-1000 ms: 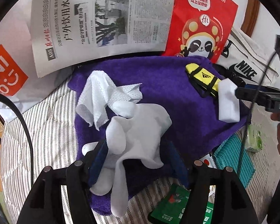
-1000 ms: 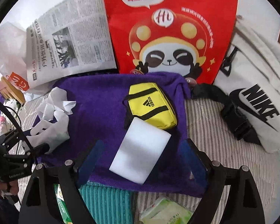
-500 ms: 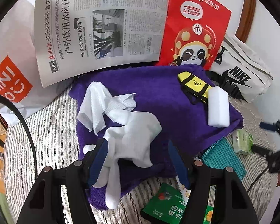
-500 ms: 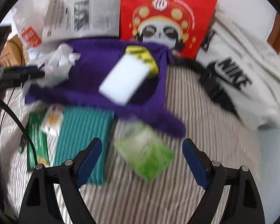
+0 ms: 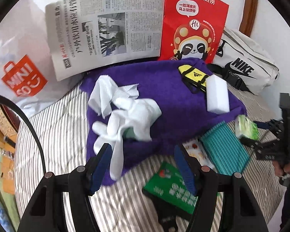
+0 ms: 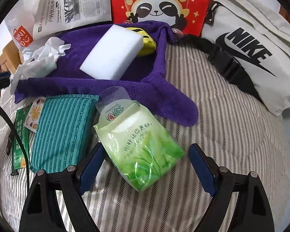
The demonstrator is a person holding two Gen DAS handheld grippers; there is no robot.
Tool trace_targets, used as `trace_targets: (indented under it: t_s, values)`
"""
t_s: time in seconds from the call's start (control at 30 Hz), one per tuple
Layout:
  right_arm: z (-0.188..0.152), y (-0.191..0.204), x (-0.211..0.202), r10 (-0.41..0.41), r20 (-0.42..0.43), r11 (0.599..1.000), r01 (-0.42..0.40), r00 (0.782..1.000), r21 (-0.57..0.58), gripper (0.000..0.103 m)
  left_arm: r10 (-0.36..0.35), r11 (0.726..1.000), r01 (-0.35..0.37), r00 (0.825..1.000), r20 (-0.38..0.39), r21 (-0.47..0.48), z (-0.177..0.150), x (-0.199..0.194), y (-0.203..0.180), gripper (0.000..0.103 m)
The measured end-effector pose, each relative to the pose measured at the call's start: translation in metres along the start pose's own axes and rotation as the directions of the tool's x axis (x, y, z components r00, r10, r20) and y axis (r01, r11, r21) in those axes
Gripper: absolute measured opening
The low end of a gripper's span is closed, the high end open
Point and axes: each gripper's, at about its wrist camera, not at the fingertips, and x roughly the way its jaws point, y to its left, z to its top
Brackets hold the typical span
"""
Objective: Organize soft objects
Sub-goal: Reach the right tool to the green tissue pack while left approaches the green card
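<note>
Right wrist view: the green tissue pack (image 6: 139, 150) lies between the right gripper (image 6: 145, 166)'s spread, released fingers. Left gripper (image 5: 143, 166) fingers, also spread, frame the white cloth (image 5: 125, 114)'s near edge.

A striped bedspread (image 6: 232, 135) meets a white wall (image 5: 29, 19) in daylight.

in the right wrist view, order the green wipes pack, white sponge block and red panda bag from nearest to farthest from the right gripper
1. green wipes pack, lying between the open fingers of the right gripper.
2. white sponge block, farther back on the purple towel.
3. red panda bag, upright at the back.
</note>
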Motion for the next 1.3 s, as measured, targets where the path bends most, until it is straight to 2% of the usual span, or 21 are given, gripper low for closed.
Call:
trace_targets:
  t_s: [0.27, 0.43, 0.53, 0.57, 0.67, 0.73, 1.0, 1.3]
  values:
    - [-0.005, 0.001, 0.002, -0.012, 0.079, 0.999, 0.010, 0.997, 0.032, 0.087, 0.028, 0.999, -0.028, 1.000, 0.008, -0.027, -0.046, -0.024, 0.000, 0.065]
    - [-0.005, 0.002, 0.003, -0.019, 0.095, 0.999, 0.015, 0.995, 0.035, 0.088, 0.025, 0.998, -0.028, 0.998, -0.059, -0.055, -0.078, -0.004, 0.002, 0.065]
    - [-0.005, 0.002, 0.003, -0.015, 0.096, 0.999, 0.011, 0.995, 0.036, 0.089, 0.051, 0.997, -0.055, 0.994, -0.094, -0.044, -0.092, 0.008, -0.001, 0.068]
    - [-0.005, 0.002, 0.003, -0.014, 0.096, 0.999, 0.011, 0.995, 0.036, 0.089, 0.048, 0.997, -0.052, 0.996, -0.073, -0.058, -0.096, 0.007, 0.000, 0.070]
    - [-0.005, 0.002, 0.003, -0.015, 0.096, 0.999, 0.012, 0.995, 0.034, 0.089, 0.025, 0.994, -0.031, 0.998, -0.056, -0.105, -0.101, 0.006, 0.006, 0.077]
    - [-0.005, 0.002, 0.003, -0.016, 0.096, 0.999, 0.013, 0.995, 0.034, 0.089, 0.037, 0.992, -0.042, 0.999, -0.039, -0.118, -0.103, 0.006, 0.007, 0.081]
    - [-0.004, 0.003, 0.004, -0.015, 0.093, 1.000, 0.013, 0.996, 0.028, 0.092, 0.055, 0.994, -0.053, 0.998, 0.025, -0.100, -0.111, 0.007, -0.001, 0.093]
    - [-0.003, 0.002, 0.004, -0.017, 0.093, 0.999, 0.014, 0.996, 0.032, 0.093, 0.059, 0.998, -0.060, 0.998, -0.037, -0.030, -0.116, 0.006, -0.007, 0.093]
